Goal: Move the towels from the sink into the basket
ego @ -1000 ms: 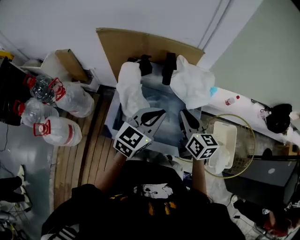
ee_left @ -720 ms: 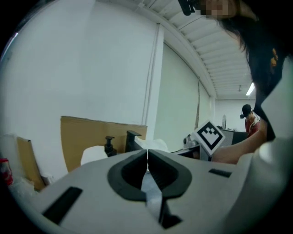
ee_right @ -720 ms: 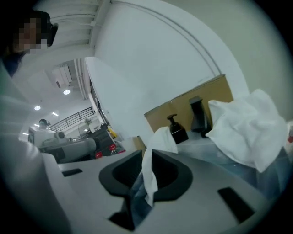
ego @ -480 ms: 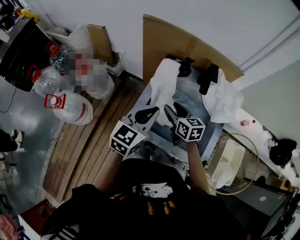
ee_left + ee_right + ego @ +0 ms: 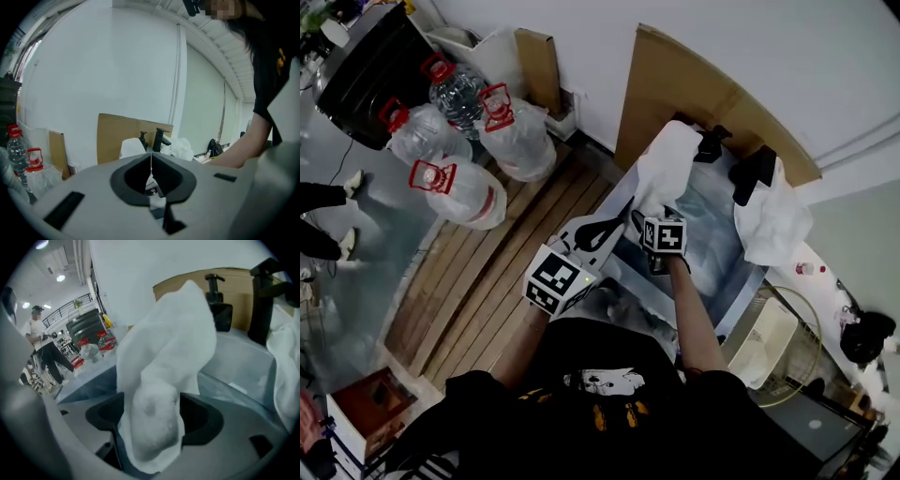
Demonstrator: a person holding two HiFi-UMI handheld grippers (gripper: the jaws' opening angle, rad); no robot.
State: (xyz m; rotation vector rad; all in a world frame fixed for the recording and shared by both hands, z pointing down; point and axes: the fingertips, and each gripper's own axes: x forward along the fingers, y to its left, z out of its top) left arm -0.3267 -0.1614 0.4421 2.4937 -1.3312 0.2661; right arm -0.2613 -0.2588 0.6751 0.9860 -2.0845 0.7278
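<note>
Right hand-held gripper (image 5: 154,417): released. Its jaws have just been opening and now stand wide apart, tilted down into the sink (image 5: 717,234). The hanging end of the first towel (image 5: 164,348) sits between the pads, and no pad is seen pressing on it.

Left hand-held gripper (image 5: 151,159): clenched, jaws meeting along a thin seam with nothing between them. It is held outside the sink, just off its near left corner, pointing towards the sink's back edge.

First towel: white, draped over the sink's left rim and rising to a peak near the black pump dispenser (image 5: 710,145) at the sink's back edge. Its lower end hangs inside the basin.

Second towel (image 5: 773,220): white, bunched over the sink's right rim, beside the black faucet (image 5: 754,172). No hand-held gripper touches it.

Basket (image 5: 814,323): round wire frame on the floor to the right of the sink, on its near side and apart from both towels. A white object lies in it; what it is cannot be told.

Surroundings: a cardboard sheet (image 5: 694,94) leans against the wall behind the sink. Large water bottles (image 5: 455,141) with red handles stand well to the sink's left, beyond the wooden floor boards (image 5: 506,262).
</note>
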